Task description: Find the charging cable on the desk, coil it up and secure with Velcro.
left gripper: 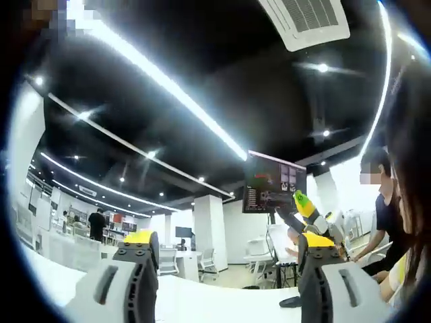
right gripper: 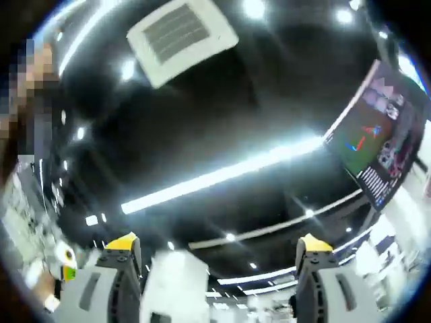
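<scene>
Both cameras are tipped way up, so it's mostly black ceiling (left gripper: 202, 81) with long light strips (left gripper: 161, 81) and an air vent (right gripper: 182, 37). A dark wall screen (left gripper: 273, 185) hangs past the white worktop (left gripper: 202, 299), with a person in a black shirt (left gripper: 387, 215) at its right edge. Left gripper (left gripper: 225, 259) is spread wide, nothing in it; same for the right gripper (right gripper: 219, 259). Can't spot the charging cable; there's just a small dark thing (left gripper: 291, 301) by the worktop's right side, too blurry to call.
</scene>
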`<state>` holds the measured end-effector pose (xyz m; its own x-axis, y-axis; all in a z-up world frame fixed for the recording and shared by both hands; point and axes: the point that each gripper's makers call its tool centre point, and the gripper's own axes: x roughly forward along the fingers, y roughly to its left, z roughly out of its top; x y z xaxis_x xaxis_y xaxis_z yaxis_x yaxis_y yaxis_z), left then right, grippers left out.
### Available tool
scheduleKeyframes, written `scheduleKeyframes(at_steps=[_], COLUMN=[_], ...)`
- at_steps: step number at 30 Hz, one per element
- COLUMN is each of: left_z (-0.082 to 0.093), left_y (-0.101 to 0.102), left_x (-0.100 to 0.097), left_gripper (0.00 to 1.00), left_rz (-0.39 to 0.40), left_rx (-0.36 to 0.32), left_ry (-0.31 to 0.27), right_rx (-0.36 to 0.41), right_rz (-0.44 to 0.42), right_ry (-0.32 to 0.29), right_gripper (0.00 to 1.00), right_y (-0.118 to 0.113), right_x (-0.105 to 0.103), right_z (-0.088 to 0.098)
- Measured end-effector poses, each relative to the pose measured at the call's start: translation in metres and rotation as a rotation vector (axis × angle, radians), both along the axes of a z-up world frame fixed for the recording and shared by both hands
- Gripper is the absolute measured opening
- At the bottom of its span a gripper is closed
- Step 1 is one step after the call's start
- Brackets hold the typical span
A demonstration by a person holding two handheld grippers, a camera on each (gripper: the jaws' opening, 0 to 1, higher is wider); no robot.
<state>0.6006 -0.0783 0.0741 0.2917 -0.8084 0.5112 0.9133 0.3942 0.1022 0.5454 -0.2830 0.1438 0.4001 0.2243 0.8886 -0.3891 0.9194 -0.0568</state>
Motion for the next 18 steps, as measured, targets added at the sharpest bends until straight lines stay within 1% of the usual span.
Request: scheduleKeyframes(at_steps=[1, 2, 3, 4, 6, 7, 8, 9, 10, 12, 14, 15, 16, 18], left_z=[0.002, 0.003, 0.003, 0.003, -0.001, -0.003, -0.005, -0.009, -0.014, -0.024, -0.037, -0.047, -0.054, -0.064], left_y=[0.0, 0.001, 0.001, 0.001, 0.002, 0.004, 0.006, 0.007, 0.007, 0.005, 0.004, 0.005, 0.005, 0.011], left_x=[-0.004, -0.01, -0.012, -0.012, -0.013, -0.01, -0.009, -0.007, -0.005, -0.003, 0.001, 0.006, 0.01, 0.019], left_gripper=[0.85, 0.84, 0.83, 0.84, 0.84, 0.84, 0.84, 0.84, 0.85, 0.85, 0.87, 0.88, 0.88, 0.88], left_rz=[-0.011, -0.026, -0.029, -0.03, -0.012, 0.013, 0.022, 0.026, 0.025, 0.027, 0.056, 0.098, 0.14, 0.24], left_rx=[-0.005, -0.006, -0.002, 0.001, 0.032, 0.053, 0.062, 0.075, 0.091, 0.148, 0.23, 0.3, 0.349, 0.433], left_ry=[-0.014, -0.025, -0.025, -0.026, -0.029, -0.021, -0.015, 0.019, 0.053, 0.078, 0.105, 0.107, 0.095, 0.065], right_rx=[0.005, -0.019, -0.052, -0.06, -0.117, -0.133, -0.137, -0.142, -0.131, -0.061, -0.037, -0.051, -0.066, -0.195], right_rz=[0.013, 0.01, -0.018, -0.034, -0.071, -0.111, -0.116, -0.125, -0.14, -0.155, -0.16, -0.164, -0.172, -0.238], right_ry=[-0.029, -0.043, -0.006, 0.019, 0.055, 0.088, 0.09, 0.098, 0.127, 0.221, 0.279, 0.285, 0.292, 0.292], right_gripper=[0.95, 0.95, 0.95, 0.95, 0.95, 0.95, 0.95, 0.95, 0.95, 0.95, 0.95, 0.95, 0.95, 0.95], right_y=[0.0, 0.004, 0.007, 0.008, 0.017, 0.02, 0.022, 0.025, 0.023, 0.014, 0.012, 0.014, 0.016, 0.026], right_x=[-0.006, -0.009, -0.008, -0.006, -0.007, -0.008, -0.01, -0.013, -0.013, -0.01, -0.008, -0.008, -0.007, -0.001], right_z=[0.002, 0.002, -0.001, -0.003, -0.006, -0.008, -0.008, -0.009, -0.011, -0.018, -0.024, -0.025, -0.026, -0.031])
